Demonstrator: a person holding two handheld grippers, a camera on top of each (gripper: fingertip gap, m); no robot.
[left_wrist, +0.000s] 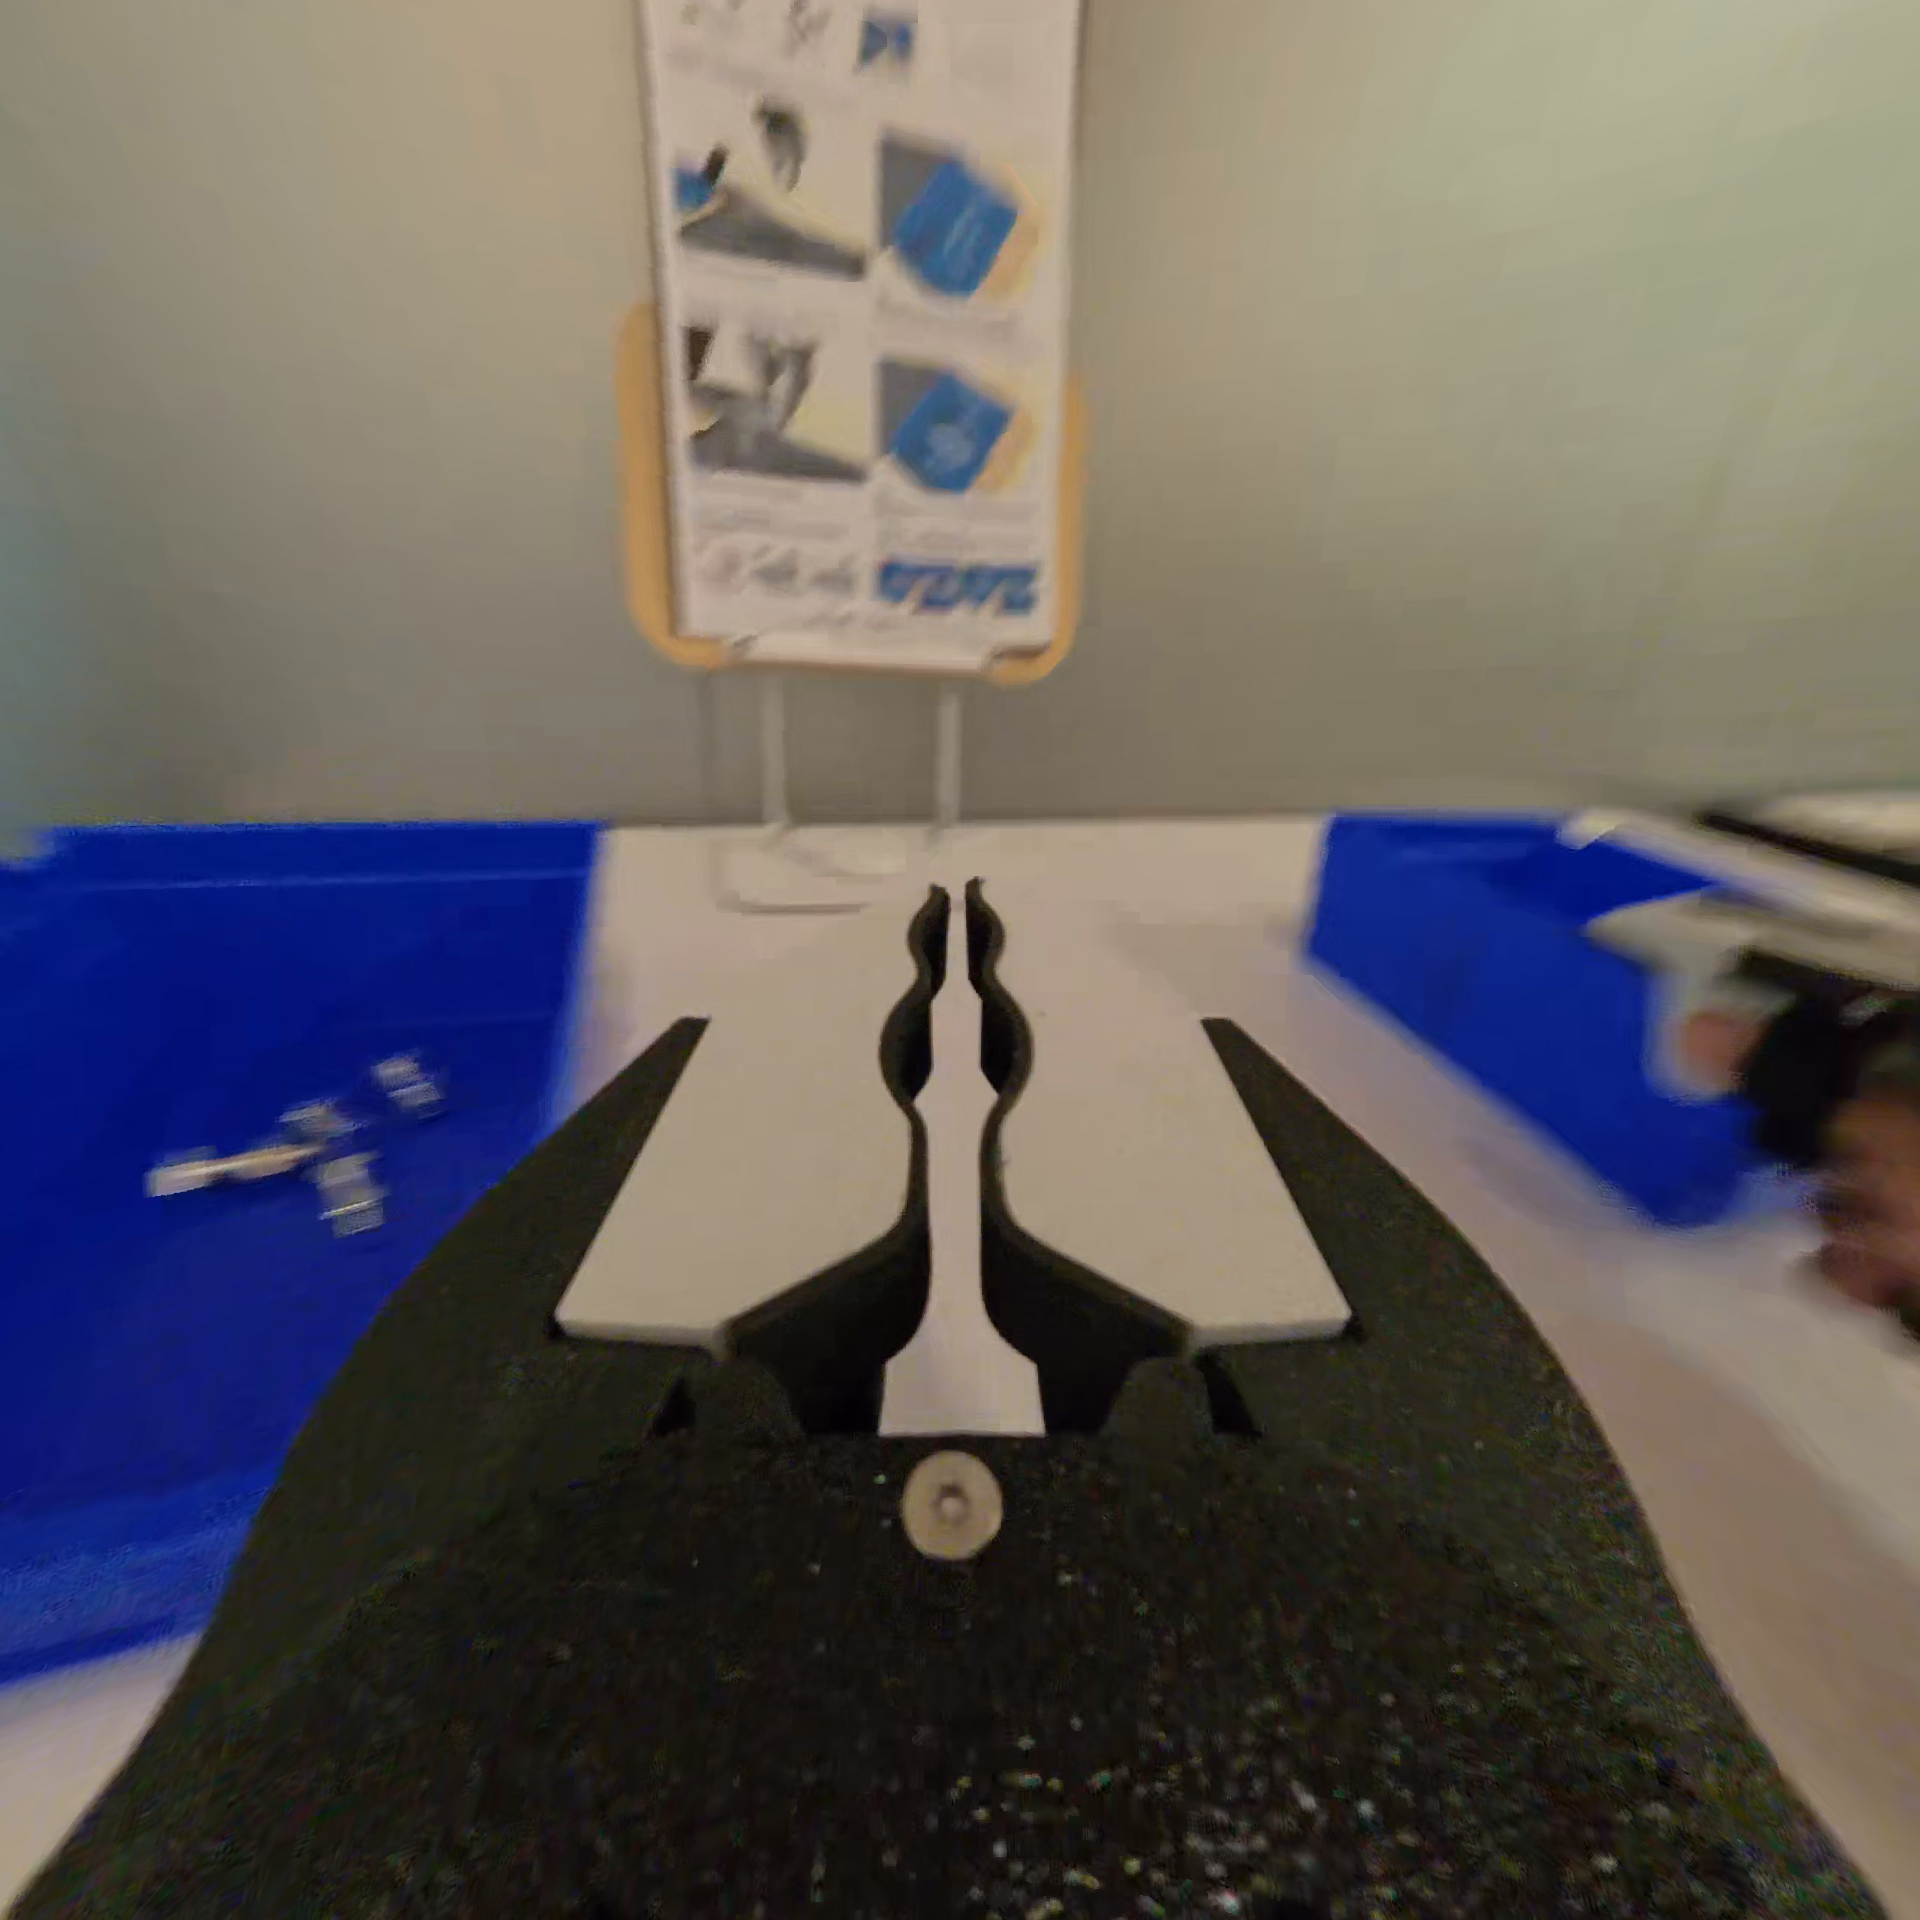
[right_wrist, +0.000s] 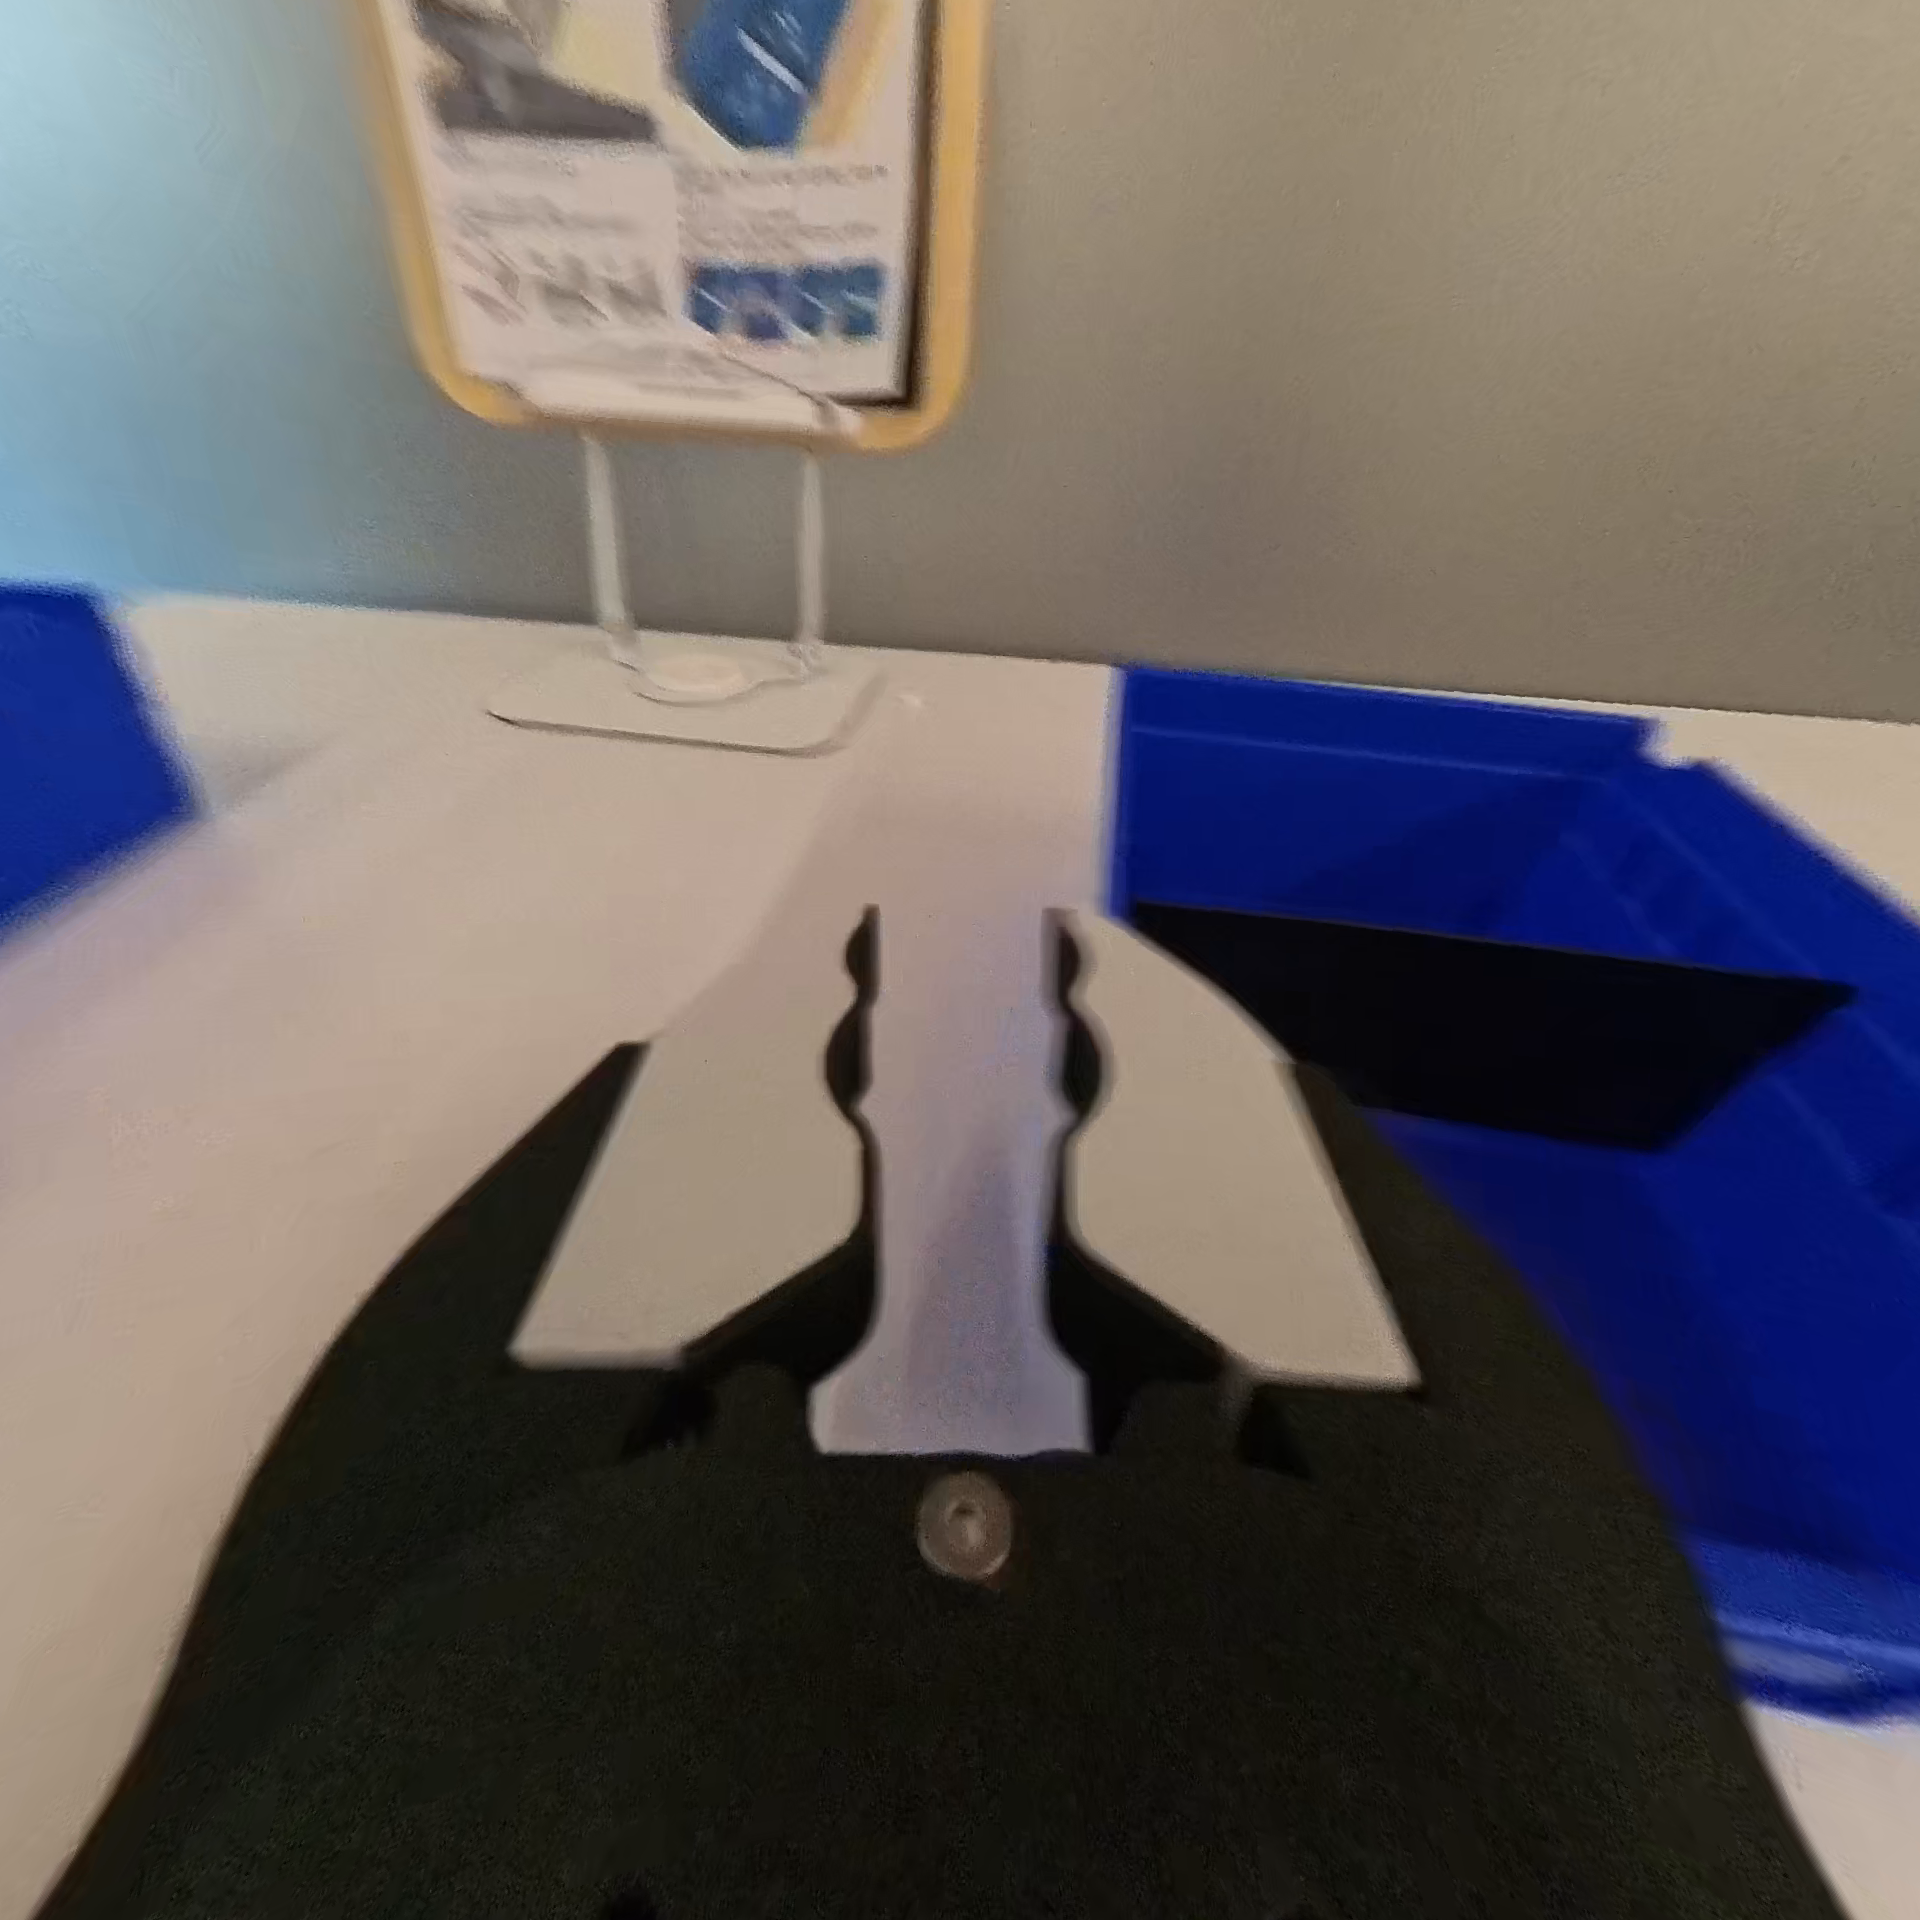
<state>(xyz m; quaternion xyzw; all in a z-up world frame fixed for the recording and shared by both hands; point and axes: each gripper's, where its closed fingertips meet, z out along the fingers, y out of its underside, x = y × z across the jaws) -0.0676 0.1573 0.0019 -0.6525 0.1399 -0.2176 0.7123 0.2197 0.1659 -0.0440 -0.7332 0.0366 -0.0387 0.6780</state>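
Left gripper (left_wrist: 957, 906): nearly closed, empty, above worktop (left_wrist: 1122, 1039) | Right gripper (right_wrist: 961, 935): parted, empty, blue bin (right_wrist: 1455, 831) right | Small metal parts (left_wrist: 312, 1143) in left bin (left_wrist: 260, 935), untouched.

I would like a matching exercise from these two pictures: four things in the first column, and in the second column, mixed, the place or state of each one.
Column 1
1. left gripper
2. right gripper
3. small metal parts
4. instruction sheet on a stand

Column 2
A. lying in the blue bin on the left
B. fingertips almost together, nothing between them
C. upright at the back of the white table, against the grey wall
D. fingers apart, nothing between them, beside the blue bin on the right

Pairs: 1-B, 2-D, 3-A, 4-C
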